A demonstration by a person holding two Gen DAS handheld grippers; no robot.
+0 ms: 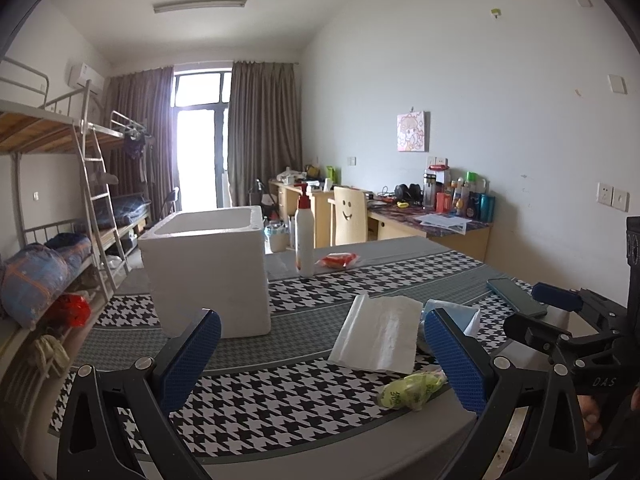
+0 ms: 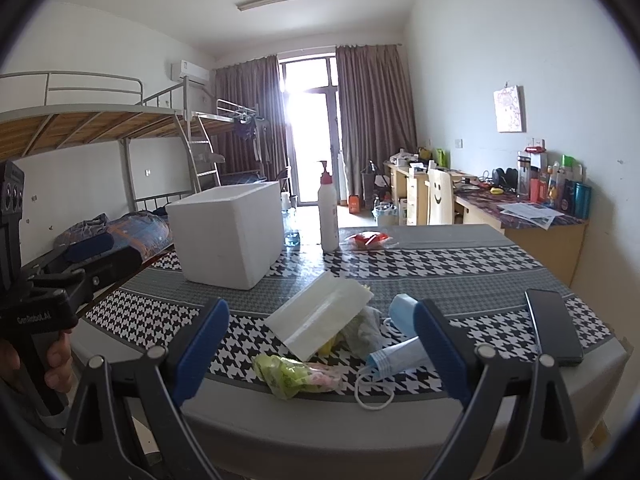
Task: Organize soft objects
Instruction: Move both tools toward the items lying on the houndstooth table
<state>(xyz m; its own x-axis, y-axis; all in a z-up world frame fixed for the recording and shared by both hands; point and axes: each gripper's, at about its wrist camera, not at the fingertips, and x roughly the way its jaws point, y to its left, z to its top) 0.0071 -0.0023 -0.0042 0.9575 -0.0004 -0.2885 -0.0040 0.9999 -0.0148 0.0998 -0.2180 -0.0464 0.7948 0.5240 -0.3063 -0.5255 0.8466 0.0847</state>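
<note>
A white foam box (image 1: pixel 208 268) (image 2: pixel 228 232) stands open-topped at the table's far left. A white folded tissue sheet (image 1: pixel 378 334) (image 2: pixel 318 314) lies mid-table over a grey cloth (image 2: pixel 366 330). A yellow-green plastic bag (image 1: pixel 414 390) (image 2: pixel 290 372) lies near the front edge. Blue face masks (image 2: pixel 400 354) (image 1: pixel 456 314) lie right of the sheet. My left gripper (image 1: pixel 322 352) is open and empty, hovering short of the sheet. My right gripper (image 2: pixel 320 344) is open and empty, above the front edge around the bag and masks.
A white pump bottle (image 1: pixel 305 236) (image 2: pixel 329 210) and a red packet (image 1: pixel 338 260) (image 2: pixel 366 240) stand at the table's far side. A dark phone (image 1: pixel 516 297) (image 2: pixel 554 326) lies at the right. Bunk beds stand left, desks and a chair behind.
</note>
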